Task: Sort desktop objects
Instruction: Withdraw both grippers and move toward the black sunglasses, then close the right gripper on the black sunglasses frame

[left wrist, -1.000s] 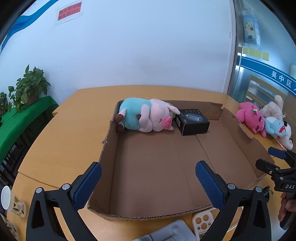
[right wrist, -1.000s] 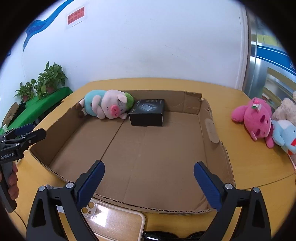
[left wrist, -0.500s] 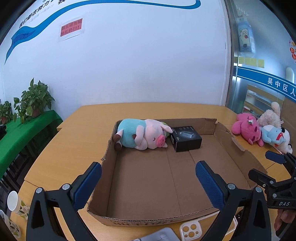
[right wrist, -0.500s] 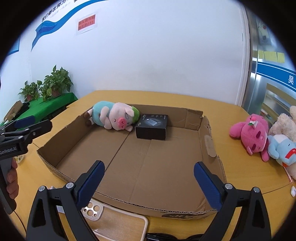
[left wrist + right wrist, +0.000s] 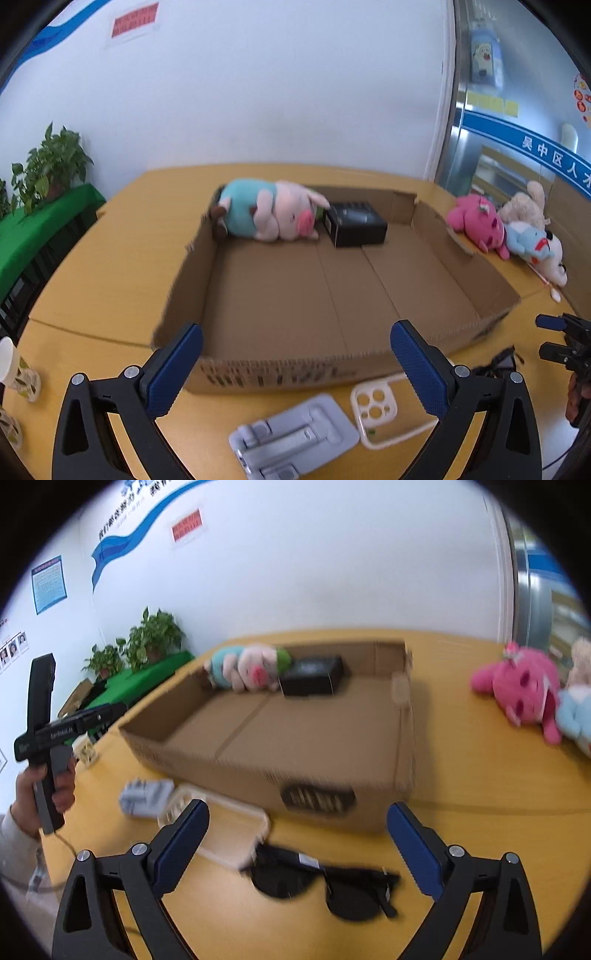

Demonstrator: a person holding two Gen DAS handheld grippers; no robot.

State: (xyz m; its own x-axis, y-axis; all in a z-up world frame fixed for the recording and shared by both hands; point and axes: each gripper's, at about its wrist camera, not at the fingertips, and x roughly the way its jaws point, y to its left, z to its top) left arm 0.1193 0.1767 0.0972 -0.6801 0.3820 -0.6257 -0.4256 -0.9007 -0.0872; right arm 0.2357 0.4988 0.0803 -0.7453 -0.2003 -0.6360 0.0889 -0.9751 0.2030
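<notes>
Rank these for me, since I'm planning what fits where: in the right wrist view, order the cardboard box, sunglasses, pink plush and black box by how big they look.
1. Cardboard box
2. Sunglasses and pink plush: they look about alike, and the sunglasses lie much nearer the camera, so I won't rank them.
3. Black box

left gripper [image 5: 295,369] agape, right gripper [image 5: 297,845] agape

We note matt corrugated cardboard tray [image 5: 461,258]; plush cloth pig [image 5: 269,218]; smooth wood-look table [image 5: 122,266]; glossy dark plastic sunglasses [image 5: 325,882]; ribbed blue gripper pads [image 5: 417,373].
</notes>
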